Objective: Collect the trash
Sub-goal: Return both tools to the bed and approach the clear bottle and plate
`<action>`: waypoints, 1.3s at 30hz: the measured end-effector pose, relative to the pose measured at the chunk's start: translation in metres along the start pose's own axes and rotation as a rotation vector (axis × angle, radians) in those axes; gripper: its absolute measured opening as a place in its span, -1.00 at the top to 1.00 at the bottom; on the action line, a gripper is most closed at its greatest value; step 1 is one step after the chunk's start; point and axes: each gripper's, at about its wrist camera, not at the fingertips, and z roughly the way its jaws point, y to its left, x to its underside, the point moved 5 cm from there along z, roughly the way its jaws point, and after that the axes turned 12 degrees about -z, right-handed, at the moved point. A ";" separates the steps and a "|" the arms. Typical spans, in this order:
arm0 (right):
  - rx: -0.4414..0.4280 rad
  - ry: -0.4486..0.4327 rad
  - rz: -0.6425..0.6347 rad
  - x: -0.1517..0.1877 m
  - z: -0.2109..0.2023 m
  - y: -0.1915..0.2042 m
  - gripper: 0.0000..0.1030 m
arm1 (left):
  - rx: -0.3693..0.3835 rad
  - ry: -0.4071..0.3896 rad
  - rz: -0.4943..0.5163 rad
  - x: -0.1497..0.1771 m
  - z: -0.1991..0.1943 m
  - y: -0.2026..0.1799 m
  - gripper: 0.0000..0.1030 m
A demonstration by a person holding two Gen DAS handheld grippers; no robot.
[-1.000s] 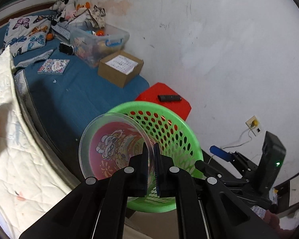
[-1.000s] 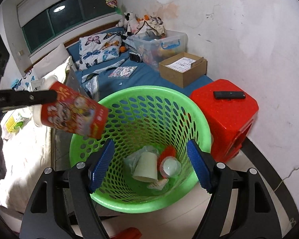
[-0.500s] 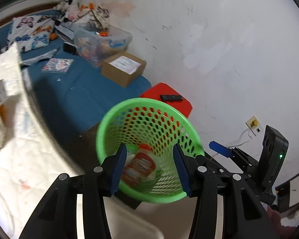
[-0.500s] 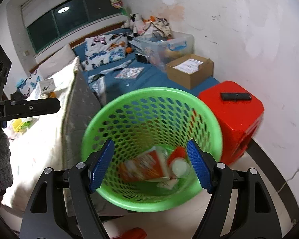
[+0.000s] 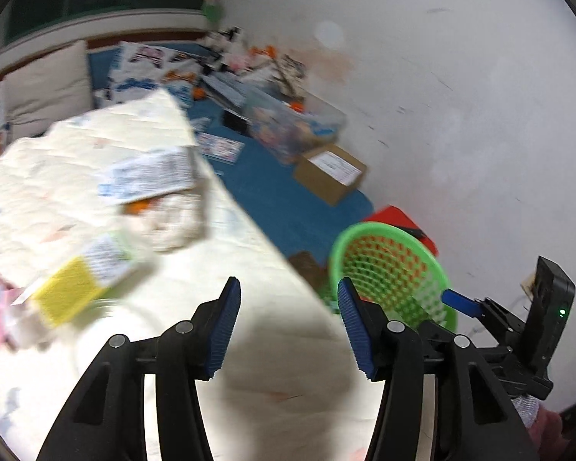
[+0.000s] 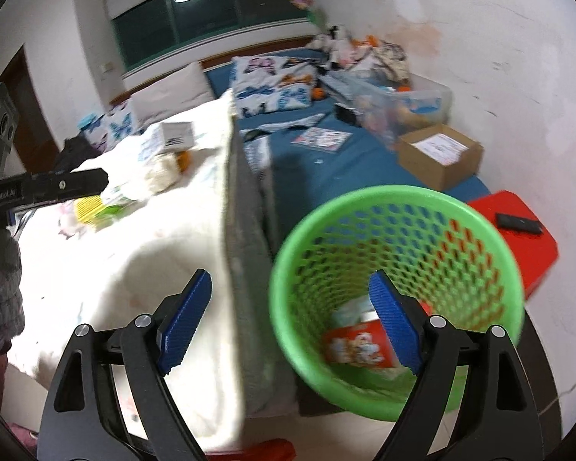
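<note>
Two hand-held grippers show, and both stand wide apart with nothing between their blue pads. The left hand-held gripper hangs over the near part of the bed, above its cream quilt. The right hand-held gripper hangs near the bed's right edge, its right pad over the mouth of the green basket.

That basket stands on the floor just beside the bed's right side, with a red stool touching or nearly touching its far right wall. A black remote lies on the stool. Inside the basket, at the bottom, lies a red printed cup on its side, with pale wrappers around it that are too blurred to tell apart.

More trash lies on the quilt to the far left: a yellow packet, a white printed box and a crumpled pale bag under it, possibly with something orange tucked in. All of this is smeared in the left view.

Farther off, on the blue sheet, sit a cardboard box and a clear plastic tub by the wall, with butterfly pillows beyond.
</note>
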 end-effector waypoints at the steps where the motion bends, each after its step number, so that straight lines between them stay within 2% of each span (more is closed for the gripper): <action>1: -0.013 0.002 -0.010 -0.003 0.003 0.007 -0.64 | -0.013 -0.015 -0.011 -0.002 -0.008 0.011 -0.01; 11: -0.209 0.026 -0.150 -0.029 0.037 0.104 -0.66 | -0.127 -0.133 -0.173 -0.014 -0.071 0.108 -0.04; 13: -0.244 0.033 -0.186 -0.033 0.045 0.125 -0.77 | -0.145 -0.145 -0.194 -0.016 -0.077 0.119 -0.04; 20: -0.345 0.065 -0.296 -0.044 0.074 0.190 -0.78 | -0.201 -0.169 -0.241 -0.014 -0.095 0.157 -0.07; 29: -0.374 0.104 -0.364 -0.054 0.103 0.221 -0.84 | -0.222 -0.180 -0.269 -0.013 -0.105 0.181 -0.13; 39: -0.371 0.162 -0.413 -0.056 0.136 0.244 -0.87 | -0.230 -0.178 -0.272 -0.013 -0.106 0.189 -0.22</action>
